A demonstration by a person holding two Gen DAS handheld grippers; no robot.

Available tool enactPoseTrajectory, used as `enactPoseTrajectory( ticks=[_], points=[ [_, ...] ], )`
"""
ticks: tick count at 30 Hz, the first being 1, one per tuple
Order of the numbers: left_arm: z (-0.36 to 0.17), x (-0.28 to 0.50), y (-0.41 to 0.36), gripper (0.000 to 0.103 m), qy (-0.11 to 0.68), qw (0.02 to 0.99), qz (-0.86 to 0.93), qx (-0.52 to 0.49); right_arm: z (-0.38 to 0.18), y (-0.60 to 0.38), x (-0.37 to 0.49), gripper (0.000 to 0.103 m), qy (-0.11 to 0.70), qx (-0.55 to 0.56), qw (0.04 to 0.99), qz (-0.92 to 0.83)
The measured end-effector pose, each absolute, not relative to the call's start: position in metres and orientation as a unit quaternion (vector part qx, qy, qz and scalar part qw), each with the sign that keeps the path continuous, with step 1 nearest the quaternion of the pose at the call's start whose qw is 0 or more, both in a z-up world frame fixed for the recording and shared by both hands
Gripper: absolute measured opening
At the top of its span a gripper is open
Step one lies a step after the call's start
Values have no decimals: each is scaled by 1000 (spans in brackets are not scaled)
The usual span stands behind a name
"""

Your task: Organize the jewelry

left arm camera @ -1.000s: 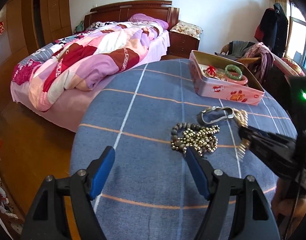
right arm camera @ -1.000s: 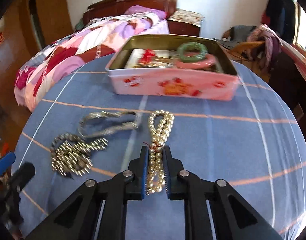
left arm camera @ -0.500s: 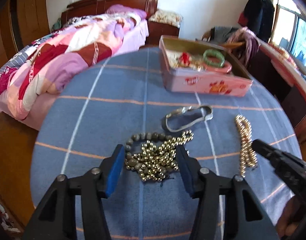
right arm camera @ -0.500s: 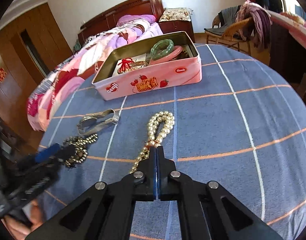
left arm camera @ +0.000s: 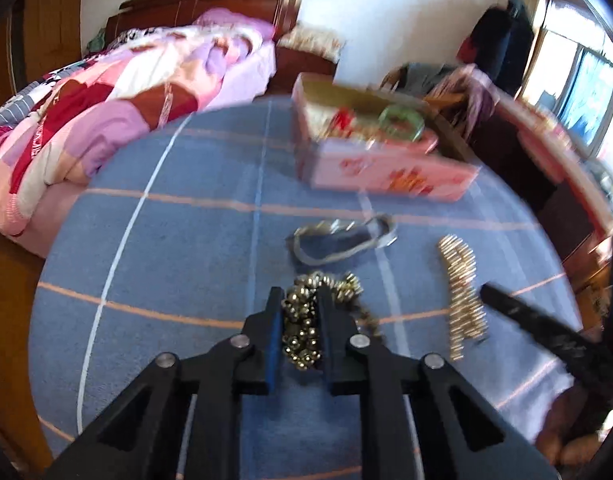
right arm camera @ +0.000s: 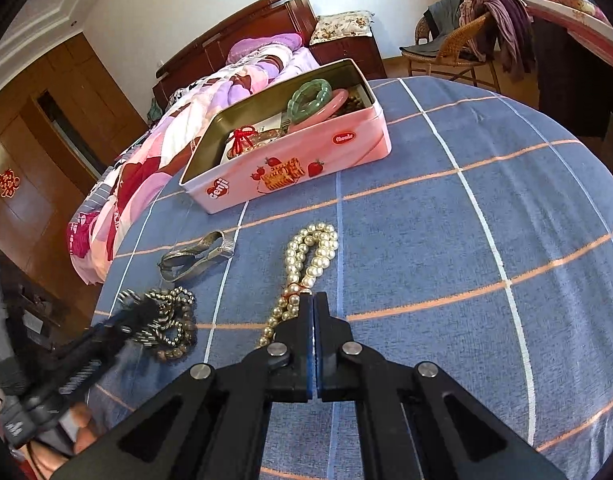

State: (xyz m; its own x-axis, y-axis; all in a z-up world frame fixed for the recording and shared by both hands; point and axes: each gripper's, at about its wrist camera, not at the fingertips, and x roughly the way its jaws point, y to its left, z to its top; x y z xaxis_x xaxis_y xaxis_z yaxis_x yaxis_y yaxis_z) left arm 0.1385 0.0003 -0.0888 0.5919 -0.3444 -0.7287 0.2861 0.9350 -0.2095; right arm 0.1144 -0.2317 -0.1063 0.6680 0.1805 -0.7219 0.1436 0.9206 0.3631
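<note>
My left gripper [left arm camera: 299, 300] is shut on the gold and dark bead pile [left arm camera: 302, 336] on the blue checked tablecloth [left arm camera: 186, 248]; it shows in the right wrist view [right arm camera: 146, 312] over the same beads [right arm camera: 174, 328]. My right gripper [right arm camera: 313, 300] is shut, its tips at the near end of the pearl necklace [right arm camera: 310, 256], which lies on the cloth; whether it pinches the strand I cannot tell. The pearls also show in the left wrist view [left arm camera: 462, 288]. A silver bracelet [right arm camera: 198, 254] lies between the two. A pink tin [right arm camera: 290, 172] holds a green bangle [right arm camera: 310, 96] and other pieces.
A bed with a pink quilt [left arm camera: 106, 112] stands beyond the table's left edge. A wicker chair with clothes [right arm camera: 466, 40] stands behind on the right. The round table's edge drops off close on the left [left arm camera: 42, 272].
My left gripper moved forward over the bead pile and closed on it. My right gripper closed at the near end of the pearl necklace and has stayed there.
</note>
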Motion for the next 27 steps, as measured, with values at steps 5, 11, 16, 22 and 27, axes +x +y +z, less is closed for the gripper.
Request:
enactPoseTrajectory(
  ticks=[5, 11, 16, 22, 27],
  points=[
    [-53, 117, 19, 16, 356, 907, -208, -88, -104, -235, 111, 0, 397, 210, 893, 18],
    [-27, 110, 37, 16, 325, 904, -245, -135, -96, -233, 108, 0, 392, 202, 897, 18],
    [-32, 118, 39, 16, 335, 891, -259, -162, -95, -233, 105, 1, 395, 208, 895, 14],
    [-40, 119, 34, 15, 351, 872, -302, -162, -96, -231, 102, 2, 397, 204, 895, 13],
    [-45, 119, 32, 14, 362, 887, -264, -108, -97, -232, 101, 3, 396, 206, 895, 13]
  ],
)
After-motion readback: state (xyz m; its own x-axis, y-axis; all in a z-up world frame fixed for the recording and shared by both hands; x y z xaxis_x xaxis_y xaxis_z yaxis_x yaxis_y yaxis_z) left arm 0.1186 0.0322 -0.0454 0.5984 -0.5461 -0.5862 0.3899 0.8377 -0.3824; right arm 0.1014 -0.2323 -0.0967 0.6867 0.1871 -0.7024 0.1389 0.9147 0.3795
